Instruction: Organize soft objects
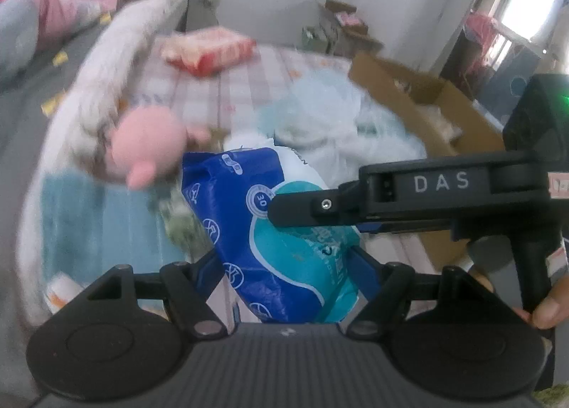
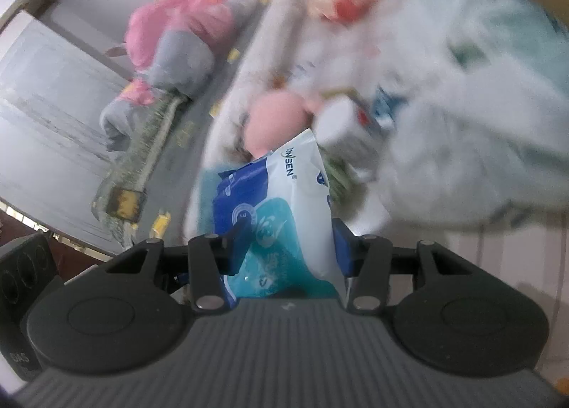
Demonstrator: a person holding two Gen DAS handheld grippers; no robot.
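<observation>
both grippers on the blue pack

your left gripper [image 1: 290, 265] has its jaws closed on the lower end of the blue and white soft pack [image 1: 281, 230], and your right gripper [image 2: 288, 248] pinches the same pack [image 2: 281, 216] from the other side. the pack hangs above the bed [image 1: 249, 88], clear of it. beyond the pack lies a pink plush toy [image 1: 149, 148], with a red and white packet [image 1: 209, 50] farther back and a cardboard box [image 1: 426, 102] to the pack's right. what looks like a white plastic bag [image 1: 330, 123] sits just behind the pack, though it is blurred.
</observation>
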